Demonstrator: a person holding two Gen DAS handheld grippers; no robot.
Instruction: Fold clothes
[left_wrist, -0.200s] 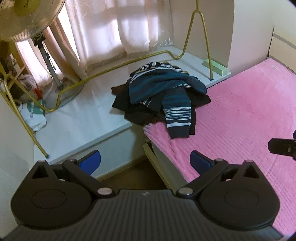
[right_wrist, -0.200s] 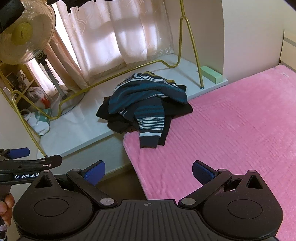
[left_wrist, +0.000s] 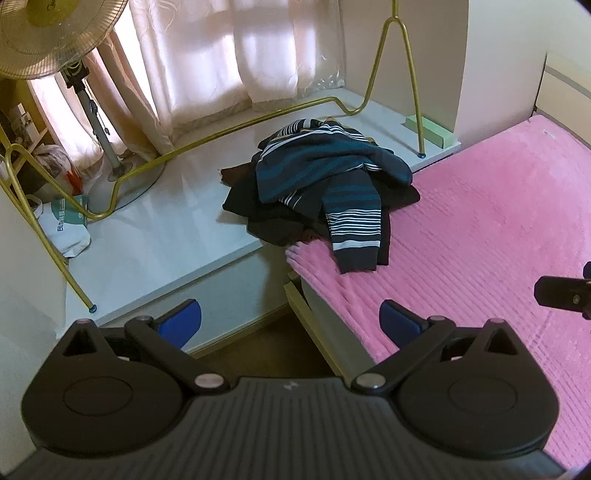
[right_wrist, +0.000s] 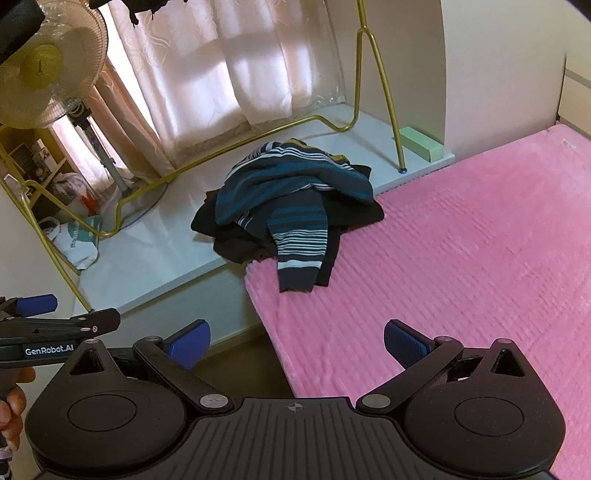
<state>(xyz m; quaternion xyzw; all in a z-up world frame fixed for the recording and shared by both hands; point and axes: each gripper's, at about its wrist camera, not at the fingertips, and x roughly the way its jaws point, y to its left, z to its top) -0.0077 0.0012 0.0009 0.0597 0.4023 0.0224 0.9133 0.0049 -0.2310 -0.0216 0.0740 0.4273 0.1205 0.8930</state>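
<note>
A teal and navy striped sweater (left_wrist: 332, 173) (right_wrist: 291, 192) lies crumpled on top of dark clothes (left_wrist: 255, 214) (right_wrist: 229, 236). The pile sits where the white ledge (left_wrist: 166, 236) meets the pink bed (left_wrist: 491, 221) (right_wrist: 461, 251). One striped sleeve (left_wrist: 354, 232) (right_wrist: 299, 247) hangs onto the bed. My left gripper (left_wrist: 290, 323) is open and empty, well short of the pile, over the gap beside the bed corner. My right gripper (right_wrist: 297, 343) is open and empty above the bed's near edge. Its tip shows at the right edge of the left wrist view (left_wrist: 561, 295).
A gold metal clothes rack (left_wrist: 399, 74) (right_wrist: 376, 74) stands on the ledge behind the pile. A standing fan (left_wrist: 48, 40) (right_wrist: 48, 66) and a plastic bag (left_wrist: 66, 225) are at the left. A green block (right_wrist: 421, 144) lies near the wall. Curtains (left_wrist: 229, 55) cover the window.
Both views have shifted very slightly; the pile and both open grippers look the same as before.
</note>
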